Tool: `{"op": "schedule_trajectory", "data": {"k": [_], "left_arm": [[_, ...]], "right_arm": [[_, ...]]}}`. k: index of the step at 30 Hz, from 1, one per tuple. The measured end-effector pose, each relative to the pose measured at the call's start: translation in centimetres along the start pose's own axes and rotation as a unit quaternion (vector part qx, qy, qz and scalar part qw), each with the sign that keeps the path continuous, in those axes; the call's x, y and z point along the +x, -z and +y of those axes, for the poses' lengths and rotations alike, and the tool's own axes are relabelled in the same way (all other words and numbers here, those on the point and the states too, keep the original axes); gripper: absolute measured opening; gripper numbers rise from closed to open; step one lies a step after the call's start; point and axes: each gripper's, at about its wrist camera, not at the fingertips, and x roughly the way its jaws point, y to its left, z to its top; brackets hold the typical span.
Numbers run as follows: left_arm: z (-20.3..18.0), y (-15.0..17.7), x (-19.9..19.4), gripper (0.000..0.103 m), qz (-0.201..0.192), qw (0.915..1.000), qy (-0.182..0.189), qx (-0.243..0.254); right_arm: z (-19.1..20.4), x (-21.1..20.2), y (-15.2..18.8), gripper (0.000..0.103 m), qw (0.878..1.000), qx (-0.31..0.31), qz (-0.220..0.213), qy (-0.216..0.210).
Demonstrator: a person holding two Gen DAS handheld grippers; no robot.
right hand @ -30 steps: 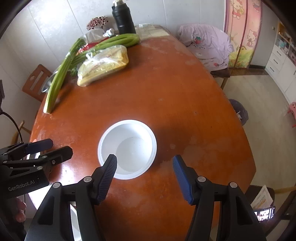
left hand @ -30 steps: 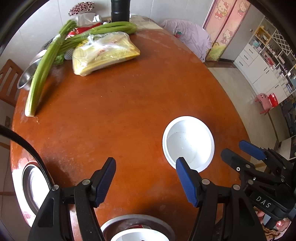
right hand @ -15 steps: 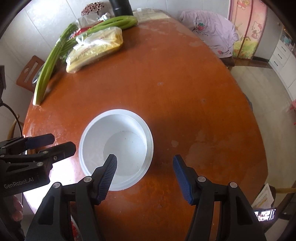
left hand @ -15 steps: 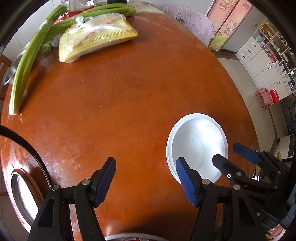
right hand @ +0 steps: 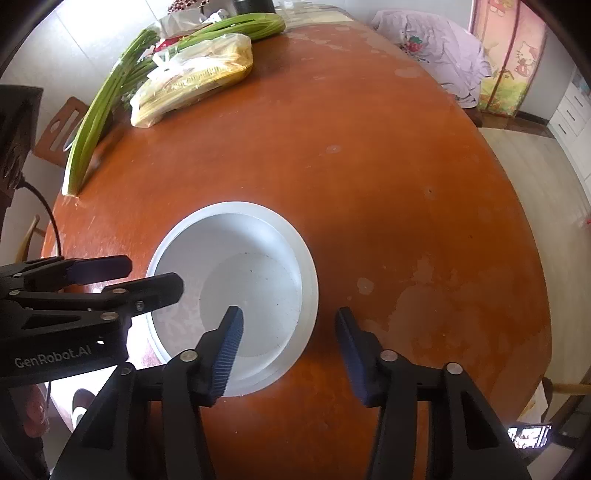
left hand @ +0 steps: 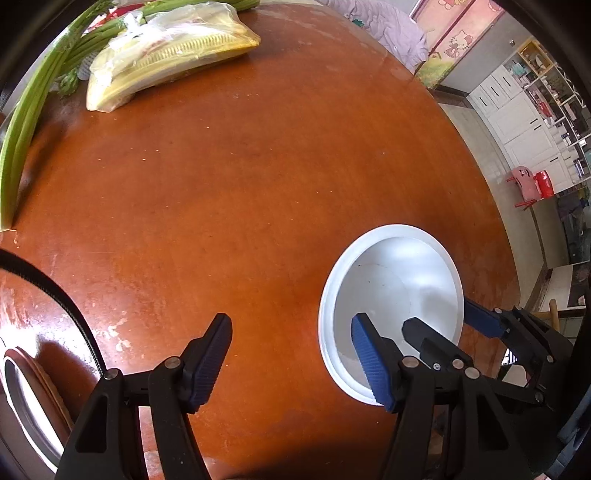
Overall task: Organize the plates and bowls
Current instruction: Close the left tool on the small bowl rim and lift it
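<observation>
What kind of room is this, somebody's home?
Most likely a home dining area: a round wooden table holding a white bowl, green vegetables and bagged corn, with white cabinets and cartoon-cat panels behind.

"GenRobot.AI" stands in white on the black body of the left gripper [right hand: 122,275]

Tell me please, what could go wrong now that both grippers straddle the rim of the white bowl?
1. The right gripper has just been closing, with the white bowl wall between its fingers but not yet pinched; a shallow bite on the smooth rim may slip.
2. The left gripper straddles the opposite rim, still open. Uneven closing could tilt the bowl or slide it across the table.
</observation>
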Motion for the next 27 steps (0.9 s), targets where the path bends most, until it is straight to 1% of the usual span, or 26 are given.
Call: {"op": "schedule_trajectory", "data": {"k": [2, 4, 5, 6, 8, 9, 11, 16, 27], "left_arm": [[-0.1, -0.2, 0.3, 0.066, 0.004, 1.0, 0.006, 0.0], [-0.2, -0.3, 0.6, 0.062, 0.011, 0.9998, 0.016, 0.0], [-0.2, -0.4, 0.8, 0.056, 0.012, 0.9997, 0.019, 0.0], [-0.3, -0.4, 0.9, 0.054, 0.015, 0.9996, 0.024, 0.0], [-0.2, -0.4, 1.3, 0.042, 0.027, 0.999, 0.035, -0.001], [-0.2, -0.4, 1.5, 0.04, 0.032, 0.9986, 0.041, -0.002], [0.0, -0.4, 1.7, 0.032, 0.037, 0.998, 0.05, -0.007], [0.1, -0.1, 1.2, 0.031, 0.03, 0.998, 0.055, -0.003], [0.5, 0.3, -0.8, 0.031, 0.005, 0.999, 0.045, 0.002]], "right_arm": [[0.1, 0.1, 0.0, 0.051, 1.0, -0.003, 0.0, -0.002], [0.3, 0.2, -0.1, 0.051, 1.0, -0.008, 0.001, -0.006], [0.5, 0.2, -0.1, 0.051, 1.0, -0.011, 0.003, -0.008], [0.7, 0.3, -0.1, 0.051, 1.0, -0.014, 0.004, -0.01], [1.0, 0.3, -0.1, 0.05, 1.0, -0.02, 0.004, -0.014], [1.3, 0.5, -0.1, 0.05, 1.0, -0.025, 0.006, -0.013], [1.6, 0.6, -0.1, 0.05, 0.999, -0.03, 0.008, -0.014], [2.4, 0.5, -0.1, 0.049, 0.999, -0.041, 0.006, -0.024], [3.6, -0.3, -0.1, 0.049, 0.998, -0.056, -0.006, -0.029]]}}
